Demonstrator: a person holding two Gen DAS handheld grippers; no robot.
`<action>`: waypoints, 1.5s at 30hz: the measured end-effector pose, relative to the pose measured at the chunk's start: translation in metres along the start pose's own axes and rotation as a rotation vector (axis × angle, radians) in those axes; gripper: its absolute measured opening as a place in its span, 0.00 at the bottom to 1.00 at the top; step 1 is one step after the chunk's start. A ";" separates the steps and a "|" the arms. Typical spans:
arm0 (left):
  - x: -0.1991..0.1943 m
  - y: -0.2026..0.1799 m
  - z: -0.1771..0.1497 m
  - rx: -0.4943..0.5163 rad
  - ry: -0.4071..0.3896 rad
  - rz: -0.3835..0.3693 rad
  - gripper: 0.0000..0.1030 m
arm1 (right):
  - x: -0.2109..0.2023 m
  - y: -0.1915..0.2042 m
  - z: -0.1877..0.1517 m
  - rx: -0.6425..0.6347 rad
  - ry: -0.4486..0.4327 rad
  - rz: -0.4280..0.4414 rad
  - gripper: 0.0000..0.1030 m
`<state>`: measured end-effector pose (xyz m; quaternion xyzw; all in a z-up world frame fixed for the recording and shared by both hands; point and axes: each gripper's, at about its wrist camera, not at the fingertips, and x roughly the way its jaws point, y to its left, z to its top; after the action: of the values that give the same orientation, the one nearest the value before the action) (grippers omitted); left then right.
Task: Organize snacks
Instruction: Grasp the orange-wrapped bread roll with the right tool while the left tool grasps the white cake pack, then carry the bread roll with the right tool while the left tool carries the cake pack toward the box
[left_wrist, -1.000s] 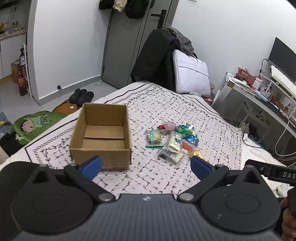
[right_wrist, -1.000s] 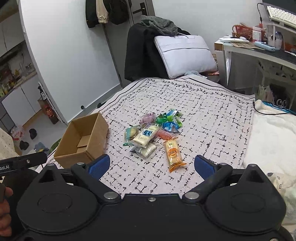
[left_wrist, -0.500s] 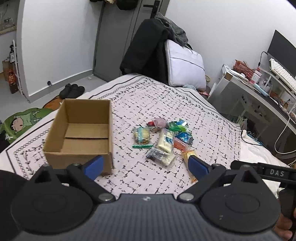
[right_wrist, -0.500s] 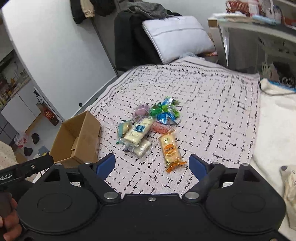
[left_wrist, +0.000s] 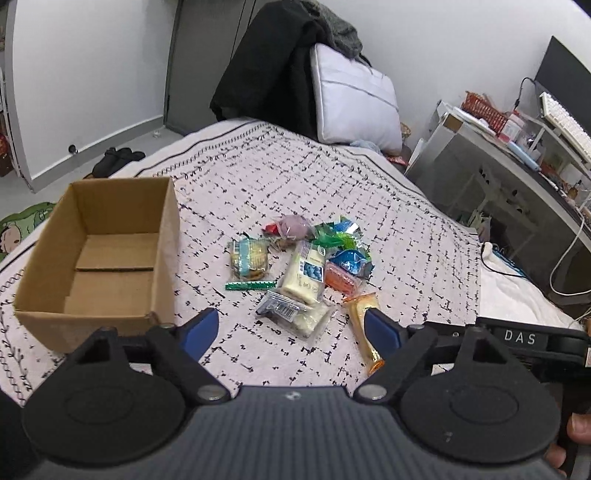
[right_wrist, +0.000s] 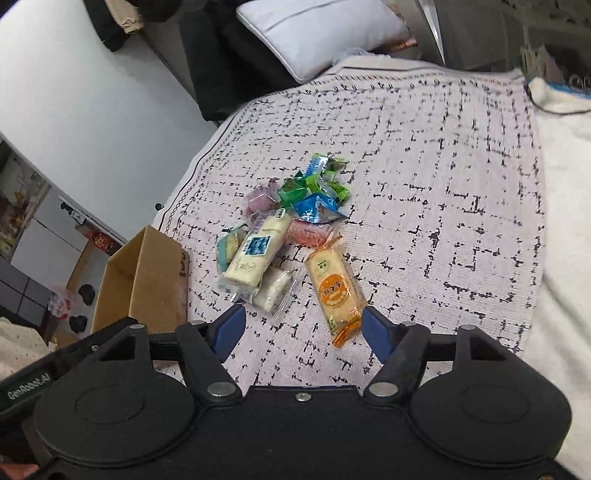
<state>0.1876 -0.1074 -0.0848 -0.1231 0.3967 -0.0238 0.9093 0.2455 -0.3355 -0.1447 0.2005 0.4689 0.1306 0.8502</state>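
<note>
White walls close in a small bedroom, where a bed (left_wrist: 332, 192) under a pale blanket with a black broken-grid pattern fills most of both views. At its far end a white pillow (left_wrist: 354, 107) leans against a chair draped with dark clothes (left_wrist: 269, 70). A grey desk (left_wrist: 491, 162) crowded with small things stands along one side of the bed, and black slippers (left_wrist: 116, 158) lie on the floor near the door.

On the blanket, an open cardboard box (left_wrist: 162, 251) sits with nothing inside it. Beside it, but apart from it, lies a loose heap of wrapped snacks (left_wrist: 303, 266): a long cream packet with a blue label (right_wrist: 258, 254), green and blue wrappers, a pink one, a thin green stick. An orange packet (right_wrist: 334, 291) lies at the near edge of the heap.

Both grippers hang above the blanket, angled down at the heap. The left gripper (left_wrist: 291, 328) is fairly wide and closing, with nothing pressed between its blue pads. The right gripper (right_wrist: 303, 328) is narrower and also closing; the orange packet's near end lies by its right pad, not gripped.
</note>
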 end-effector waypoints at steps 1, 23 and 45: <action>0.005 -0.001 0.001 -0.005 0.006 0.001 0.82 | 0.004 -0.002 0.002 0.005 0.007 0.000 0.62; 0.103 -0.013 0.013 0.025 0.108 0.036 0.82 | 0.080 -0.019 0.019 0.002 0.166 -0.054 0.48; 0.156 -0.011 0.010 0.070 0.143 0.019 0.54 | 0.112 0.005 0.009 -0.222 0.167 -0.193 0.35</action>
<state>0.3017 -0.1383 -0.1871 -0.0854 0.4607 -0.0375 0.8826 0.3122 -0.2870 -0.2214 0.0478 0.5377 0.1154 0.8338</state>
